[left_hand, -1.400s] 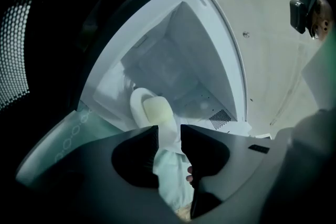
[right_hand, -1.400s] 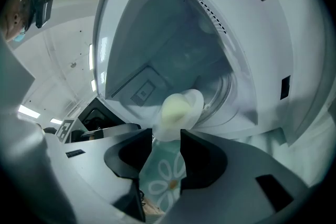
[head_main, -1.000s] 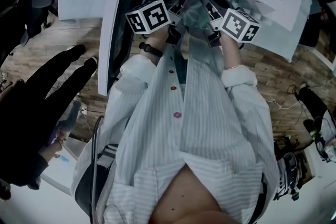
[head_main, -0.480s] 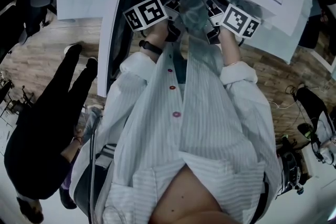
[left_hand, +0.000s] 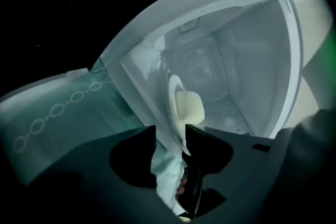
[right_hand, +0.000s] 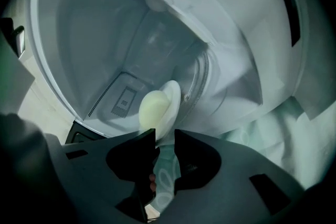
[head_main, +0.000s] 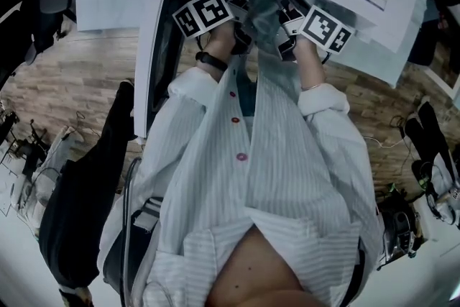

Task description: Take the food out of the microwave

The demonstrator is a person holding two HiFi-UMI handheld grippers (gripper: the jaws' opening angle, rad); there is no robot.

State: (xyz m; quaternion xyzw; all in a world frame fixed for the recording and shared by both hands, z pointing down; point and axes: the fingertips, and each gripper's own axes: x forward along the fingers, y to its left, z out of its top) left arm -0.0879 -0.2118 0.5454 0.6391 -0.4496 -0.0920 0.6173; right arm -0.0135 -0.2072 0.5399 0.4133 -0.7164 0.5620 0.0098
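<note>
A white plate (left_hand: 173,96) stands edge-on in the left gripper view, inside the open microwave (left_hand: 247,55), with a pale round piece of food (left_hand: 190,107) on it. My left gripper (left_hand: 170,136) is wide open, with the plate's near rim between its fingers and a gap on either side. In the right gripper view the same plate (right_hand: 172,98) and food (right_hand: 153,108) lie just past my right gripper (right_hand: 164,136). Its jaws are closing around the rim and do not press on it. In the head view both marker cubes (head_main: 203,13) (head_main: 321,29) sit at the microwave's mouth, with the fingertips hidden inside.
The microwave's door (head_main: 152,61) hangs open at the left of my arms. A green patterned cloth (left_hand: 47,123) lies beside the microwave. A person in dark clothes (head_main: 83,198) stands at the left on the wooden floor (head_main: 65,83). Cables and gear (head_main: 424,176) lie at the right.
Both grippers have gone a little deeper into the microwave's mouth, and their cubes have rolled slightly. The person in dark clothes has moved towards the picture's lower left.
</note>
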